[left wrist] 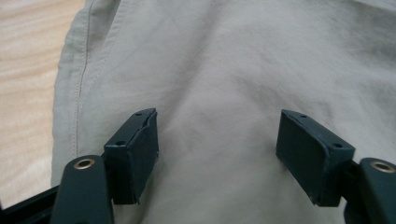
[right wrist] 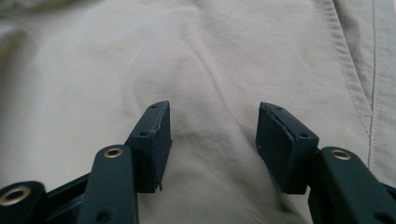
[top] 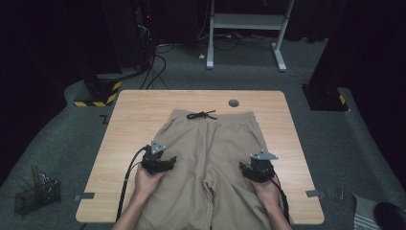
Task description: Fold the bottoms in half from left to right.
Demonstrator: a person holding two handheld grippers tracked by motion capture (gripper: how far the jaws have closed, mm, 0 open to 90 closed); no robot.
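Shorts [top: 210, 158], khaki with a black drawstring [top: 201, 115], lay flat on the wooden surface [top: 143, 100], waistband at the far end beyond both sets of fingers. Left gripper [left wrist: 217, 144] sat over one leg, right gripper [right wrist: 212, 140] over the other, fingers [left wrist: 133, 154] spread wide on both, fabric lightly wrinkled between them, nothing pinched.
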